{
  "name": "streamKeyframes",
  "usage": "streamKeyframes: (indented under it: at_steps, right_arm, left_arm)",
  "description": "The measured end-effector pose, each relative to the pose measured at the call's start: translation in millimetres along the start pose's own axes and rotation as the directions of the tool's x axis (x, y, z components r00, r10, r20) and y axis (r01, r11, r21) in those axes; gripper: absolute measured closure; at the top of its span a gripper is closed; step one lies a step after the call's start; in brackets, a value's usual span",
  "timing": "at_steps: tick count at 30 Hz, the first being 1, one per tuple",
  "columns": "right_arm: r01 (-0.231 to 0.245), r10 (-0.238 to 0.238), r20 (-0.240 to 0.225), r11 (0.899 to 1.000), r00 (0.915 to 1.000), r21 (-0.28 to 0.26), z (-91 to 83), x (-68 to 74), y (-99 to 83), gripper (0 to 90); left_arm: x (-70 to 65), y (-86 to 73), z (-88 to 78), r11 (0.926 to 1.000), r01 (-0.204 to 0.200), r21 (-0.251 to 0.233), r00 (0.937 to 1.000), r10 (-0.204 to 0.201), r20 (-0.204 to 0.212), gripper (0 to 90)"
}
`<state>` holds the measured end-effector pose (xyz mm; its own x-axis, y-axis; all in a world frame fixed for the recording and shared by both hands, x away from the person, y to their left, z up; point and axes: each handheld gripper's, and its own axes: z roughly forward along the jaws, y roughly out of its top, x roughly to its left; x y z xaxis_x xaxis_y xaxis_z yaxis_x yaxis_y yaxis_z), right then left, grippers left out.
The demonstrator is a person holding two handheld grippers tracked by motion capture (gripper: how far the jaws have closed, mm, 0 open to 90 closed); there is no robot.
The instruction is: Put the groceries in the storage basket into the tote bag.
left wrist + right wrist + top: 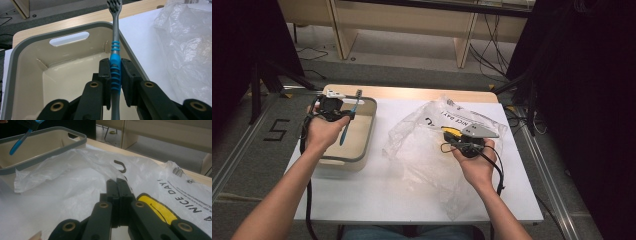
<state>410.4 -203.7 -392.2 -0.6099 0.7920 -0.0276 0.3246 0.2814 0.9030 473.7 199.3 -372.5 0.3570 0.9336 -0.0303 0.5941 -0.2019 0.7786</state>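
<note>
The left gripper (pixel 115 75) is squeezing a blue and grey plastic toothbrush (pixel 115 67) by the ribbed blue part of its handle. In the left gripper view the brush head with its dark bristles points away, past the far rim. In the high view the toothbrush hangs tilted over a cream plastic bin with a grey rim (pixel 371 131), with its blue end low inside the bin but not lying on the bottom yet. The bin sits on the left side of the white table (pixel 377 195), and nothing else can be seen inside it

The right gripper (pixel 119 188) is shut tight on the thin, crinkly clear plastic bag (pixel 75 177). The bag has black letters and a yellow patch on it and is spread out in a heap on the table, just beside the bin. Its edge looks like it leans on the bin's side, but that is hard to tell

The step going on looks like putting the toothbrush into the bin while the other hand keeps the bag in place. Next, the left gripper should go down a bit more so the brush is close to the bottom, then let go. It should stay away from the rim so the brush does not tip out
</note>
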Motion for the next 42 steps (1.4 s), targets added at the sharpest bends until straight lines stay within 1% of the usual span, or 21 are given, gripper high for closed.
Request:
streamKeyframes:
  at_steps: [6, 11, 14, 19, 23, 27, 32, 36, 42]
  right_arm:
    - [0.0, 0.0, -0.001, 1.0, 1.0, 0.001, 0.1, 0.4, -0.1, 90.0]
    - [-0.001, 0.001, -0.001, 1.0, 1.0, 0.001, 0.3, 0.3, -0.2, 90.0]
    - [0.0, 0.0, -0.001, 1.0, 1.0, 0.001, 0.1, 0.5, -0.1, 90.0]
    - [-0.001, 0.001, -0.003, 1.0, 1.0, 0.004, 0.2, 0.9, -0.2, 90.0]
    - [0.003, -0.003, -0.003, 1.0, 1.0, 0.003, 0.9, 0.2, -0.5, 90.0]
    - [0.003, -0.003, -0.004, 1.0, 1.0, 0.004, 0.7, 0.5, -0.5, 90.0]
    - [-0.002, 0.002, -0.003, 1.0, 1.0, 0.002, 0.1, 0.4, -0.1, 90.0]
    - [-0.004, 0.004, -0.003, 1.0, 1.0, 0.0, -0.1, -0.1, -0.3, 90.0]
    - [0.0, 0.0, -0.001, 1.0, 1.0, 0.002, 0.5, -0.5, -0.7, 90.0]
  left_arm:
    - [-4.9, 0.5, -6.1, 0.9997, -0.008, -0.021, 0.9999, 0.008, 0.01, 78.8]
    - [-10.0, 0.8, -11.3, 0.9992, -0.015, -0.037, 0.9994, 0.016, 0.031, 78.8]
    - [-13.1, 0.8, -13.7, 0.9987, -0.021, -0.046, 0.9991, 0.023, 0.035, 78.8]
    - [-16.3, 0.5, -17.0, 0.9983, -0.024, -0.053, 0.9985, 0.026, 0.049, 78.8]
    - [-21.7, 0.0, -19.9, 0.9975, -0.039, -0.059, 0.9972, 0.043, 0.061, 78.8]
    - [-26.0, -1.0, -20.7, 0.9967, -0.042, -0.069, 0.9965, 0.047, 0.069, 78.8]
    - [-31.6, -1.9, -22.9, 0.9959, -0.058, -0.069, 0.9947, 0.064, 0.081, 78.7]
    - [-34.4, -2.6, -23.9, 0.9951, -0.067, -0.073, 0.994, 0.073, 0.081, 78.7]
    - [-40.8, -6.0, -26.3, 0.9936, -0.075, -0.085, 0.9917, 0.084, 0.098, 78.8]
